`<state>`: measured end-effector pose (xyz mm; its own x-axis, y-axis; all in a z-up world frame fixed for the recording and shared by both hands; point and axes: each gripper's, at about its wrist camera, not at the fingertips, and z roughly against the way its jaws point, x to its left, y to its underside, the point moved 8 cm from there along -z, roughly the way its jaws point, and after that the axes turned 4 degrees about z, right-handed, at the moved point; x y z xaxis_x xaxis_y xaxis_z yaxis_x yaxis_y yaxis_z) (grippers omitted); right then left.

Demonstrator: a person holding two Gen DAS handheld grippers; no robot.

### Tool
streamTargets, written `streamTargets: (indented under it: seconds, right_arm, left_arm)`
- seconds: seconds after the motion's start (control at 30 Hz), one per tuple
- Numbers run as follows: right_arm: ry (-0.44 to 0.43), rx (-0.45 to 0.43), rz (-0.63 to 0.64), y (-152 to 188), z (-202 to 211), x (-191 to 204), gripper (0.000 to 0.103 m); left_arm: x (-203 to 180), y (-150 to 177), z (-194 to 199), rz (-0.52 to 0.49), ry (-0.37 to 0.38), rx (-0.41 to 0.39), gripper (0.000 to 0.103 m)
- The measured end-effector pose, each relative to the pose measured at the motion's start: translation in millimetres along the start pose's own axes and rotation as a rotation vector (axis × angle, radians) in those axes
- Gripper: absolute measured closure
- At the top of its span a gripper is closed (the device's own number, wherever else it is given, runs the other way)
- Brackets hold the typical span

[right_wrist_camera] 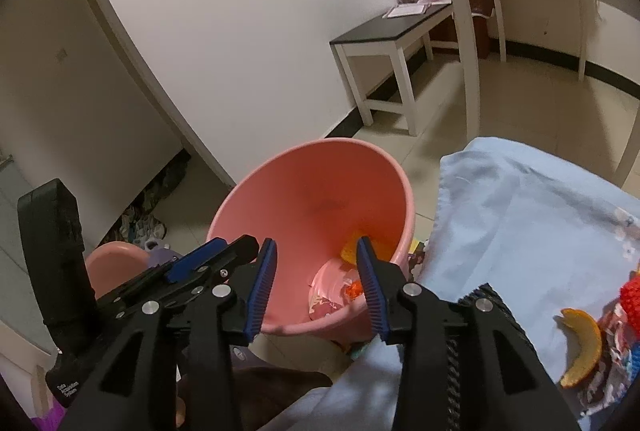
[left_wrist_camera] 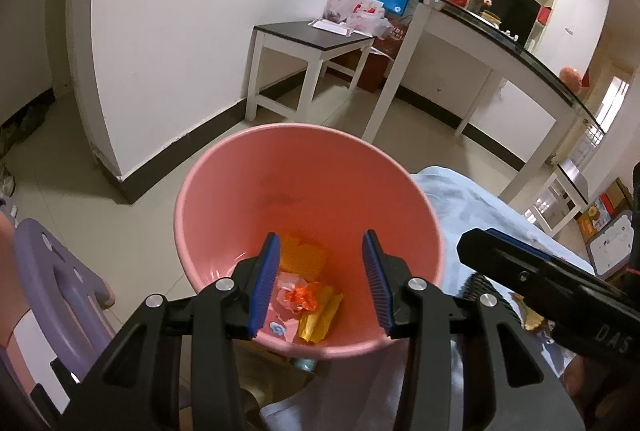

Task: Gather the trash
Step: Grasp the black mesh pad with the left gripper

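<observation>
A pink bucket stands on the floor beside a light blue cloth. In its bottom lie yellow paper, a crumpled orange wrapper and pink scraps. My left gripper hangs open above this trash, with nothing between its blue pads. In the right wrist view my right gripper is open over the bucket near its rim and holds nothing. An orange peel lies on the blue cloth at the right.
A purple stool stands left of the bucket. A white bench with a dark top carries bags by the wall, next to a long white table. Shoes lie on the floor. Red and blue knitted items sit near the peel.
</observation>
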<state>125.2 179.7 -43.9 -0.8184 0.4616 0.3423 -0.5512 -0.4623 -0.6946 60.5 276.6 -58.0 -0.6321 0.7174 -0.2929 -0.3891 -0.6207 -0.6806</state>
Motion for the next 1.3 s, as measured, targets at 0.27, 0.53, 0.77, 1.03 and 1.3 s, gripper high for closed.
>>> streamTargets:
  seconds: [0.27, 0.53, 0.77, 1.03, 1.3]
  right_arm:
    - [0.031, -0.045, 0.003, 11, 37, -4, 0.058]
    - [0.079, -0.078, -0.019, 31, 78, -20, 0.058]
    - [0.160, -0.125, -0.047, 53, 129, -48, 0.057]
    - [0.270, -0.194, -0.125, 80, 188, -95, 0.056]
    - [0.328, -0.225, -0.207, 107, 217, -137, 0.056]
  left_arm:
    - [-24, 11, 26, -0.018, 0.048, 0.006, 0.060]
    - [-49, 25, 50, -0.050, 0.088, 0.000, 0.060]
    - [-74, 40, 69, -0.098, 0.134, -0.010, 0.060]
    - [-105, 63, 75, -0.151, 0.172, 0.012, 0.060]
    - [-123, 90, 42, -0.142, 0.148, 0.122, 0.060]
